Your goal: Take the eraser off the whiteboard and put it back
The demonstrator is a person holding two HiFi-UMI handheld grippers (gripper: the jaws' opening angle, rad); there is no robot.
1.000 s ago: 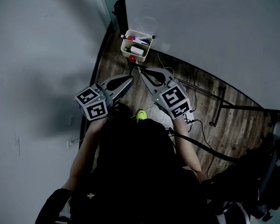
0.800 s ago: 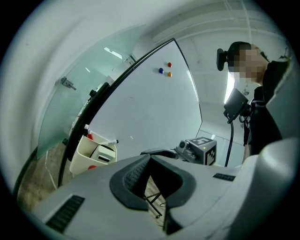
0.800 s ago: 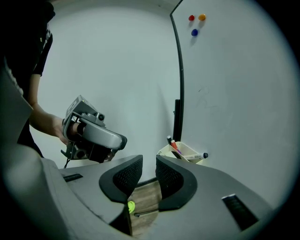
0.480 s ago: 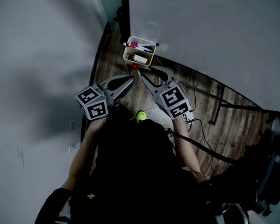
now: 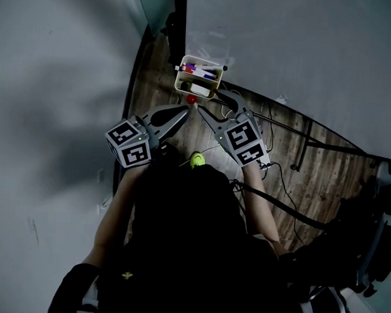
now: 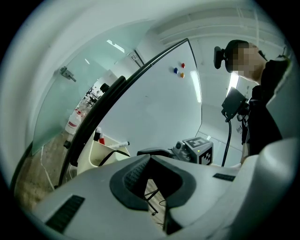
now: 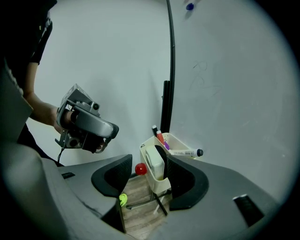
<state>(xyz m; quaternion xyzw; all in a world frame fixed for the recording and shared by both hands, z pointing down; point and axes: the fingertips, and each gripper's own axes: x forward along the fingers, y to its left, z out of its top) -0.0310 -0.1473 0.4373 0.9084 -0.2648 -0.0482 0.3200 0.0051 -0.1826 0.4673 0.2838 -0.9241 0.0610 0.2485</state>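
As right gripper (image 5: 214, 103) opens jaws, eraser (image 7: 153, 164) between them, in tray (image 7: 161, 186)

My black short-sleeved top (image 5: 185, 230), grey left gripper (image 5: 182, 112) and right gripper (image 5: 214, 102), black-and-white marker cubes (image 5: 132, 143), black ribbed pads (image 7: 117, 174).

**Free room.** We find open air over the wooden floor (image 5: 153, 85), between the wall (image 7: 108, 56) and the whiteboard (image 7: 234, 93).

**Obstacles.**
- Basket (image 7: 161, 184) at the board's lower corner, with an eraser (image 7: 154, 161) upright inside and a marker (image 7: 185, 153) across its rim.
- Red ball (image 7: 141, 168) just beside the basket.
- Black frame (image 7: 171, 70) behind it.
- Cables (image 5: 273, 170) across the floor.

**Tools.**
- Right tool (image 5: 216, 104): its jaws have just been opening and now stand wide. The basket's end shows in the gap; whether they touch it we cannot tell.
- Left tool (image 5: 179, 112): near, on the right tool's left.
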